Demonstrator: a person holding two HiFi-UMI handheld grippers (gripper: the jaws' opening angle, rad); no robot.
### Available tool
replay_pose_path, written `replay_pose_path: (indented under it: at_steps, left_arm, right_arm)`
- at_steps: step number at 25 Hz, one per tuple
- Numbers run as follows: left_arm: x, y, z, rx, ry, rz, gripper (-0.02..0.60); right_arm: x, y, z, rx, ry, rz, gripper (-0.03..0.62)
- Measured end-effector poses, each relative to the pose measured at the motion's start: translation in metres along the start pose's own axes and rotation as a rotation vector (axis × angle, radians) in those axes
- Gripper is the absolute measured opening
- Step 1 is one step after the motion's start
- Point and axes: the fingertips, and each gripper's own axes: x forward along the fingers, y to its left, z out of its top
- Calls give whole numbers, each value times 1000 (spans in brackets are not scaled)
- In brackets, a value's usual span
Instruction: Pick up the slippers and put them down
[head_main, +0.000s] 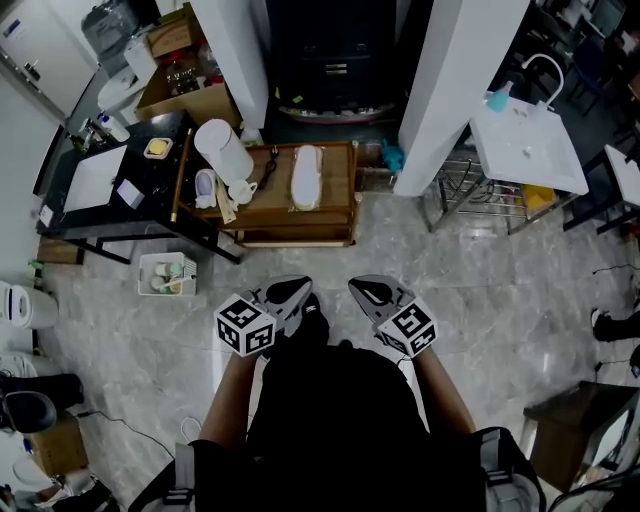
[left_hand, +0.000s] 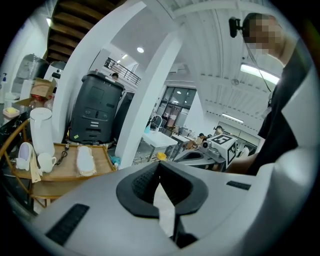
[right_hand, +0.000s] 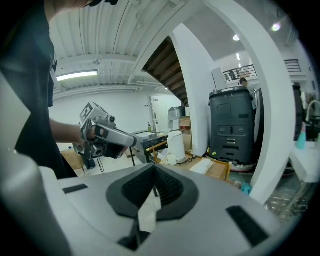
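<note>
Nearest: left gripper (head_main: 298, 288), clenched, jaws pressed together on nothing; right gripper (head_main: 361, 289) just beside it, likewise clenched and bare; both held low ahead of the person's dark torso, tips aimed toward the wooden table (head_main: 338, 187).

Next out: marble floor (head_main: 480, 290), grey and glossy, broad and open between the grippers and the table's near edge; small white crate (head_main: 167, 273) on it to the left; dark stool (head_main: 572, 420) at lower right, well apart.

Task item: slippers (head_main: 305, 177), flat on the wooden table's top, right of centre; pale cream, soft-looking, narrow and oblong with rounded ends; reads as one close-set shape, the two not separable by eye; long axis straight away from the person, crosswise to the table's near edge; toe end and heel end not distinguishable; same slippers (left_hand: 85, 160) at lower left in the left gripper view, and slippers (right_hand: 204, 166) right of centre in the right gripper view.

On the same top: white jug (head_main: 222, 150) upright at the left end; white mug (head_main: 240, 190) near it; dark cord (head_main: 271, 178) between mug and slippers, apart from the slippers; bare wood on every side of the slippers.

Edges and beyond: black table (head_main: 110, 180) just beside the left end; white pillar (head_main: 455, 90) near the right end; dark cabinet (head_main: 330, 50) behind; white sink stand (head_main: 525, 150) at far right.
</note>
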Motion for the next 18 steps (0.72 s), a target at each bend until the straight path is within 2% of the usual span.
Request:
replay_pose_path:
  at_steps: [18]
  left_arm:
    - [38,122,50,-29,28,-102,12]
  right_arm:
    - [101,-65,38,3,75,-41,8]
